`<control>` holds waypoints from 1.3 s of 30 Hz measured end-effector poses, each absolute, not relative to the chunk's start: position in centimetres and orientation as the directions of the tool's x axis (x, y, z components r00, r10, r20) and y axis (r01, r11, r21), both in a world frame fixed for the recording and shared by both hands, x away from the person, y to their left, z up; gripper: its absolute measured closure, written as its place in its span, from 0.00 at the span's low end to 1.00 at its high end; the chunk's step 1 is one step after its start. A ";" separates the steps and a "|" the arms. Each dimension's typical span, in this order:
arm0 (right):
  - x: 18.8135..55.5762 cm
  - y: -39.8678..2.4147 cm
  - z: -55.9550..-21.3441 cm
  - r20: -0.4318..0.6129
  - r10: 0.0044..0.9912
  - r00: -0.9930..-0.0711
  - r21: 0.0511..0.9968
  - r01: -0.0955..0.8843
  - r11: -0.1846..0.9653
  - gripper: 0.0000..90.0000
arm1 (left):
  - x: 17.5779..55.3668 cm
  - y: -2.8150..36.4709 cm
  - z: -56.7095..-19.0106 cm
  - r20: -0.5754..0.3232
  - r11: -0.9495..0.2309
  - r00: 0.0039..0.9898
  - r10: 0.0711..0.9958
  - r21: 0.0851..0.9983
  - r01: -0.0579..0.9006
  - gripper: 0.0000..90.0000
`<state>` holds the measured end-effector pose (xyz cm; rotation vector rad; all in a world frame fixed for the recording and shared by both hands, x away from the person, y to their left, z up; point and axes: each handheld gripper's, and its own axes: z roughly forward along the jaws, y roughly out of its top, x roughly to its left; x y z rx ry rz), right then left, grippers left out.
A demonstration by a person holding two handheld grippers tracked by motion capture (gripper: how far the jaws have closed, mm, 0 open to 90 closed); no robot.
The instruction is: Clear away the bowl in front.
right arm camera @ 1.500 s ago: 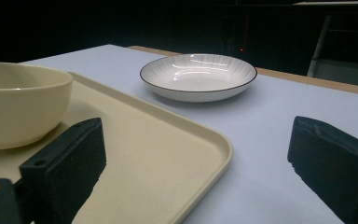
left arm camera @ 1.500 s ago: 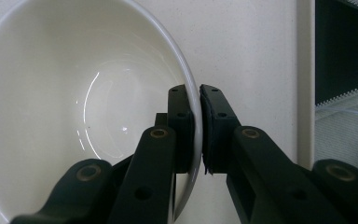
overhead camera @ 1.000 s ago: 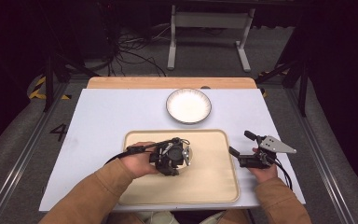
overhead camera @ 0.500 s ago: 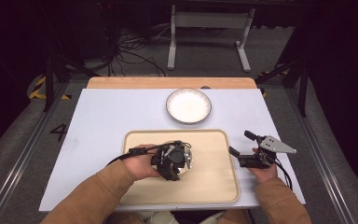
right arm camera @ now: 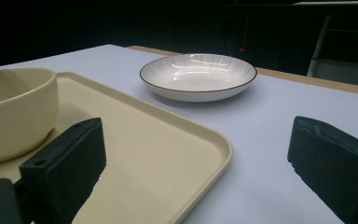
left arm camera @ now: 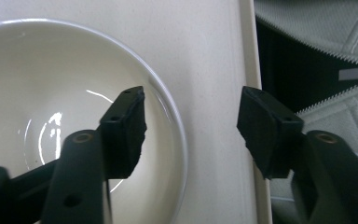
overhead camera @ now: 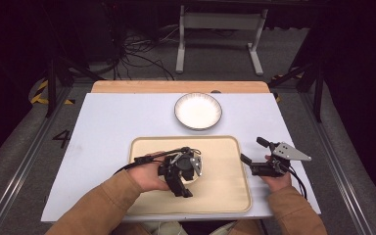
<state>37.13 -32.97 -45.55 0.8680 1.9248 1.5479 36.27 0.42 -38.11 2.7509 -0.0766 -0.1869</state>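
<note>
The left gripper (overhead camera: 188, 171) hangs over the cream bowl (left arm camera: 51, 116) on the beige tray (overhead camera: 225, 186), its jaws just opened, straddling the rim without pressing it. At 3 o'clock, off the tray, the right gripper (overhead camera: 254, 164) rests with jaws apart, empty. At 12 o'clock stands a ribbed white plate (overhead camera: 198, 110)

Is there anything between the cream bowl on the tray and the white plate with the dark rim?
Only the cream tray, its raised rim, and bare white tabletop lie between the cream bowl and white dark-rimmed plate, in the right gripper view.
</note>
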 end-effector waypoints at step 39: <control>37.1 -33.0 -45.5 0.003 0.751 -0.660 0.977 0.161 0.137 0.05 | 36.0 9.4 -34.7 -0.077 -0.646 0.984 0.158 0.746 0.162 0.44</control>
